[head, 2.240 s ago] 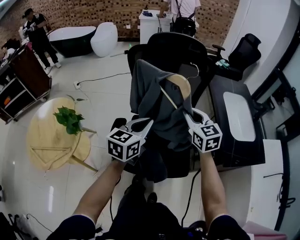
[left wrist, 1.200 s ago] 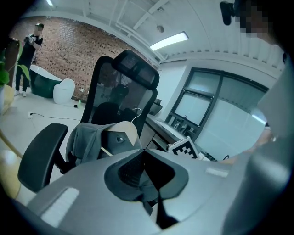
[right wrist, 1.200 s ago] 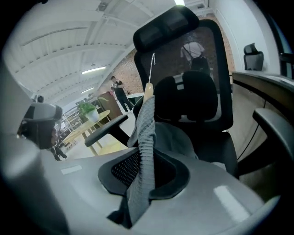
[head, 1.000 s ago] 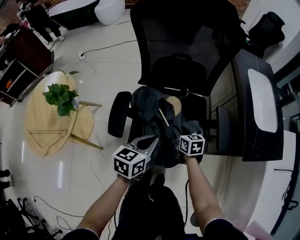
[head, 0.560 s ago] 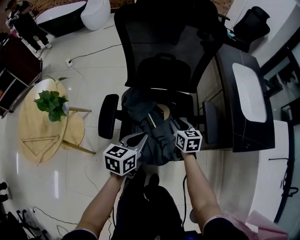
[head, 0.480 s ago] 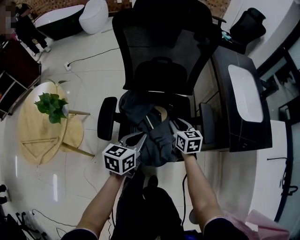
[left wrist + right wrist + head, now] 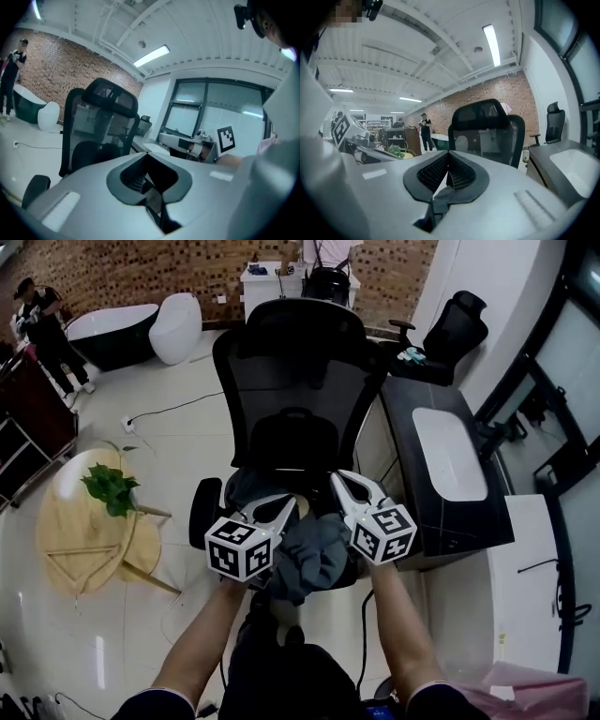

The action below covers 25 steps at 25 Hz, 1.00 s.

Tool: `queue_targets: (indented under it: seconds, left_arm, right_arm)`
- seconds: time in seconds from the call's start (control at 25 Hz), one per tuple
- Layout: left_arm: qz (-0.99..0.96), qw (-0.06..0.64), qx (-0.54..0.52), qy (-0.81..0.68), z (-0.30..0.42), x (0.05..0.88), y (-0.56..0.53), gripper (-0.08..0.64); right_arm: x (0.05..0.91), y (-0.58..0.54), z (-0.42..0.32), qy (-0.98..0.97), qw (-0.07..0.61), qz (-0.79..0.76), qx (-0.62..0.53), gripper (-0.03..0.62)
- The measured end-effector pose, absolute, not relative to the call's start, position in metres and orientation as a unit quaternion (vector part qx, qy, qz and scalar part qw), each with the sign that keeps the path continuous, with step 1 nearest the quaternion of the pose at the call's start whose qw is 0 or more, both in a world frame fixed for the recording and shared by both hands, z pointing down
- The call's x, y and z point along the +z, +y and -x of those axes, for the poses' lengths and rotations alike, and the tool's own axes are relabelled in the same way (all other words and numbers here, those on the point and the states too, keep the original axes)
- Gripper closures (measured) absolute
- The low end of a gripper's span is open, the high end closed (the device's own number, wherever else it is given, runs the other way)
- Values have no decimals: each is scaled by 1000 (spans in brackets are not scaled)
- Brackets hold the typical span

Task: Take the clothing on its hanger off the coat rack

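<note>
The grey clothing (image 7: 314,554) lies crumpled on the seat of the black office chair (image 7: 291,381), just below and between the two marker cubes. No hanger shows in the heap. My left gripper (image 7: 289,502) is held over the heap's left part, pointing at the chair back. In the left gripper view its pads (image 7: 147,155) meet with nothing seen between them. My right gripper (image 7: 339,479) is raised higher, clear of the cloth. Its jaws have just been closing. In the right gripper view the ribbed pads (image 7: 448,153) touch with nothing between them.
A round wooden table (image 7: 66,540) with a green plant (image 7: 111,488) stands to the left. A black desk with a white top (image 7: 450,456) is at the right, a second black chair (image 7: 455,329) behind it. People, a bathtub and a white cabinet stand along the far brick wall.
The clothing was lowered from mid-air onto the chair seat and now lies there loose. Both grippers have since risen, the right one more, and the head view has tilted up.
</note>
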<state>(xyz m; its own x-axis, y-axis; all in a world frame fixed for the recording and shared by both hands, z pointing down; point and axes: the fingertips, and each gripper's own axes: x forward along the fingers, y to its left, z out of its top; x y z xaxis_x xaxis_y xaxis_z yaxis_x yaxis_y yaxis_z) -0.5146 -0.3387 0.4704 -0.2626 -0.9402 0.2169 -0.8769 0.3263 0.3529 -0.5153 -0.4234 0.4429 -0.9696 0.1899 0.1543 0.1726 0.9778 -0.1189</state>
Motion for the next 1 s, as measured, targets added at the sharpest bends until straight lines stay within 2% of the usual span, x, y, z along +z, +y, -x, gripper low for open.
queue_targets:
  seconds: [0.12, 0.4, 1.0]
  left_arm:
    - [-584, 166, -66, -792, 514, 440, -350, 548]
    - [-590, 122, -58, -796, 510, 393, -359, 548]
    - [-598, 85, -59, -795, 503, 355, -356, 548]
  right_arm:
    - [401, -423, 512, -993, 47, 101, 37, 591]
    - [355, -421, 504, -993, 11, 111, 34, 591]
    - [310, -411, 492, -993, -19, 118, 25, 591]
